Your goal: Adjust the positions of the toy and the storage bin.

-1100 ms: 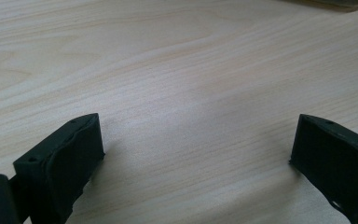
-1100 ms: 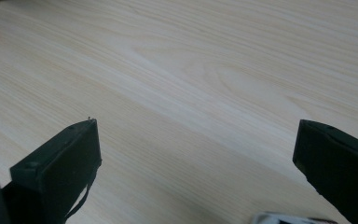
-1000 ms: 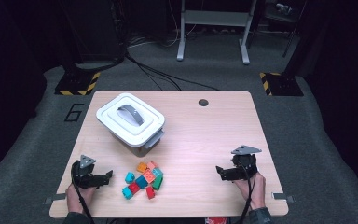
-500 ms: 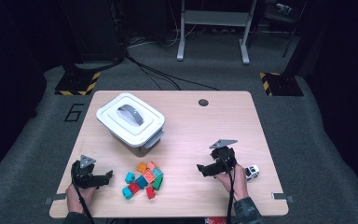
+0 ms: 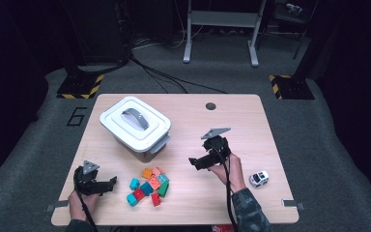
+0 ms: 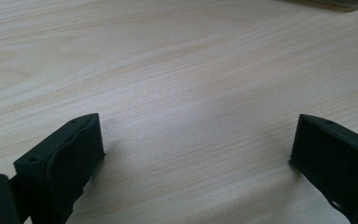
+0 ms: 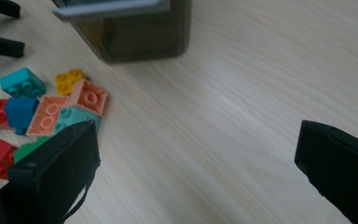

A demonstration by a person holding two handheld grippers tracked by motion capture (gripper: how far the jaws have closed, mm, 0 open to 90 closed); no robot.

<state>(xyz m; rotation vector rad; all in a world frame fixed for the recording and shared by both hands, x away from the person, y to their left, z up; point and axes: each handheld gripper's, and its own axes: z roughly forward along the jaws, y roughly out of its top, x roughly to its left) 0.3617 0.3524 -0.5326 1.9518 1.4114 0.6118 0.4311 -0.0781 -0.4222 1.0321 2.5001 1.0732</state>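
A pile of several coloured bricks (image 5: 149, 186) lies near the table's front, left of centre. My left gripper (image 5: 108, 183) rests on the table just left of the pile, open, and in the left gripper view (image 6: 196, 149) only bare wood lies between its jaws. My right gripper (image 5: 195, 163) hovers right of the pile, pointing left, open and holding nothing. In the right gripper view (image 7: 196, 158) the bricks (image 7: 51, 112) lie beside its left jaw and the box's dark wall (image 7: 135, 32) stands beyond them.
A grey box with a white handled lid (image 5: 135, 123) stands shut at the back left of the wooden table (image 5: 251, 140). A small white toy car (image 5: 259, 179) sits near the front right. A round cable hole (image 5: 210, 106) is at the back edge.
My right gripper has moved left and away from the front right corner toward the table's middle, uncovering the toy car. The left gripper has stayed put.
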